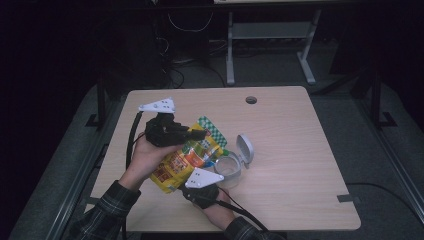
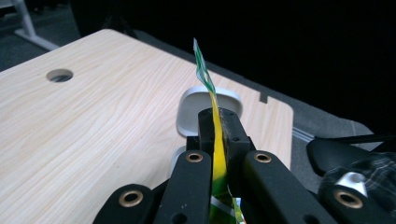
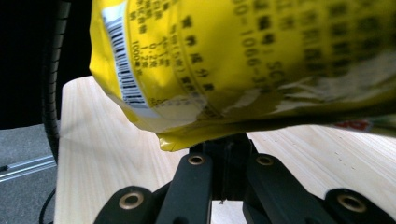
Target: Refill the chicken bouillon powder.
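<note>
Two claws grip one yellow snack bag (image 1: 186, 161) and hold it up off the wooden surface (image 1: 295, 150), tilted over the near left part of it. The left claw (image 1: 196, 135) is clamped on the bag's upper edge, near the green-and-white checked top strip (image 1: 212, 130); in the left gripper view its jaws stand pressed together with the thin yellow film (image 2: 217, 140) pinched between them, and the green strip (image 2: 203, 70) rises above the jaw tips. The right claw (image 1: 200, 186) has the bag by its lower end, close to the person's side of the surface; in the right gripper view the jaws meet on the bottom seam of the bag (image 3: 243, 70), whose barcode panel (image 3: 123, 65) and printed back hang just above them. Just beside the bag, on its right in the high view, stands a clear round container (image 1: 229, 170) on the surface, with its grey-white hinged lid (image 1: 245, 149) flipped open and leaning back; the bag's upper end lies over or just next to the container's rim, and whether they touch I cannot tell. In the left gripper view the open lid (image 2: 187, 112) shows behind the jaws. A round cable hole (image 1: 251, 100) sits in the far part of the surface, well apart from the bag. Plaid sleeves (image 1: 112, 205) come in from the bottom of the high view.
</note>
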`<state>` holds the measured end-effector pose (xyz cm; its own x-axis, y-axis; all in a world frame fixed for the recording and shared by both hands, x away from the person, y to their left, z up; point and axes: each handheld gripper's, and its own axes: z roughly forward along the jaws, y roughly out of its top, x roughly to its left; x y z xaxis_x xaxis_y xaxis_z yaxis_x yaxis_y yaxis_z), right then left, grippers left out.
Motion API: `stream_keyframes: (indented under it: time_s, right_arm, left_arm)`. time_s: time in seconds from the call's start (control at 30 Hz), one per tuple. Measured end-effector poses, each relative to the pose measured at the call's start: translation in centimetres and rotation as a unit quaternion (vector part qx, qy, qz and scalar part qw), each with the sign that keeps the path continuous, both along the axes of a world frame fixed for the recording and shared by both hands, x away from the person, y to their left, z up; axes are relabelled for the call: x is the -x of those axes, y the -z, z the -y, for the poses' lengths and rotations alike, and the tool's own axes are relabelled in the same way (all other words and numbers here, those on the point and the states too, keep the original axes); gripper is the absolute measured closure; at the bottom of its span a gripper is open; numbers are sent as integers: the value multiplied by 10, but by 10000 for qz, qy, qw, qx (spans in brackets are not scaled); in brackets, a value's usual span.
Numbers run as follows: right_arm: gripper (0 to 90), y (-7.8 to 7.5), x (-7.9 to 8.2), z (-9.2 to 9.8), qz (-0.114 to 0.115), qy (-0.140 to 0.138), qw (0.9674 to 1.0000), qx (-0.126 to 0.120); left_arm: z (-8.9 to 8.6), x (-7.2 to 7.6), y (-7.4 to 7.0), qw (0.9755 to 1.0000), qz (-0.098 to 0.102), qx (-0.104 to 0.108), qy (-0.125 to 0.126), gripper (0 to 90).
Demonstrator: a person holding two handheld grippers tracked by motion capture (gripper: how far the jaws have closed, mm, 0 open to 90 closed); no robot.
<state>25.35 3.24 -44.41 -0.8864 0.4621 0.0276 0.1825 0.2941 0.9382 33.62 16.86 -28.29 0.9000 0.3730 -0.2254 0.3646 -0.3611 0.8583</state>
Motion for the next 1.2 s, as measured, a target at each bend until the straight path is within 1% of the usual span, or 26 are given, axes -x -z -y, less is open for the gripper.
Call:
stream_keyframes:
  time_s: [0.03,0.07,0.13,0.17,0.2,0.3,0.4,0.5,0.53,0.57,0.6,0.63,0.7,0.73,0.77,0.83,0.9,1.0,1.03,1.07,1.1,1.2]
  right_arm:
    - [900,0,1,0,-13,-41,10000,-18]
    - [900,0,2,-1,-4,-99,9999,-53]
    - [900,0,2,-1,-16,-117,9999,-82]
    - [900,0,2,-1,-30,-123,9999,-103]
    - [900,0,2,-1,-30,-123,9999,-103]
    - [900,-1,4,-2,-28,-128,9999,-103]
    - [900,-1,5,-2,-12,-137,9998,-112]
    - [900,-2,6,-2,-5,-156,9998,-128]
    - [900,-2,6,-2,-5,-156,9998,-128]
    - [900,-3,7,-2,-2,-181,9997,-158]
    - [900,-3,7,-2,-2,-181,9997,-158]
    - [900,-4,8,-2,27,-235,9995,-202]
    - [900,-5,9,-2,51,-247,9995,-188]
    - [900,-5,9,-2,50,-257,9995,-191]
    - [900,-5,9,-2,44,-268,9994,-202]
    - [900,-5,10,-2,46,-270,9994,-223]
    - [900,-6,10,-1,6,-283,9993,-260]
    - [900,-6,9,0,21,-266,9993,-265]
    - [900,-7,9,1,14,-282,9992,-294]
    - [900,-7,9,1,14,-282,9992,-294]
    - [900,-7,9,1,49,-298,9991,-305]
    - [900,-7,9,0,25,-290,9991,-304]
  left_arm:
    - [1,0,0,10000,-52,-39,-25,900]
    - [2,-1,0,9999,-24,-95,-25,900]
    - [4,-1,0,9998,-23,-196,-66,900]
    - [8,-1,0,9995,-13,-293,-112,900]
    - [8,-1,0,9995,-13,-293,-112,900]
    - [13,-1,0,9988,8,-458,-154,900]
    - [14,-2,1,9986,5,-505,-157,900]
    - [16,-5,1,9979,41,-622,-178,900]
    - [16,-5,1,9979,41,-622,-178,900]
    - [17,-5,2,9975,38,-685,-194,900]
    - [17,-5,2,9975,38,-685,-194,900]
    - [18,-6,2,9972,60,-727,-188,900]
    - [21,-6,4,9961,94,-851,-191,900]
    - [21,-6,4,9961,94,-851,-191,900]
    - [22,-7,4,9953,127,-938,-216,900]
    - [23,-9,5,9948,134,-980,-228,900]
    - [24,-10,4,9945,123,-1007,-254,900]
    - [25,-11,4,9942,128,-1034,-255,900]
    - [27,-12,3,9932,120,-1128,-274,900]
    - [27,-12,3,9932,120,-1128,-274,900]
    - [29,-13,4,9922,76,-1214,-269,900]
    - [31,-14,4,9916,34,-1258,-283,900]
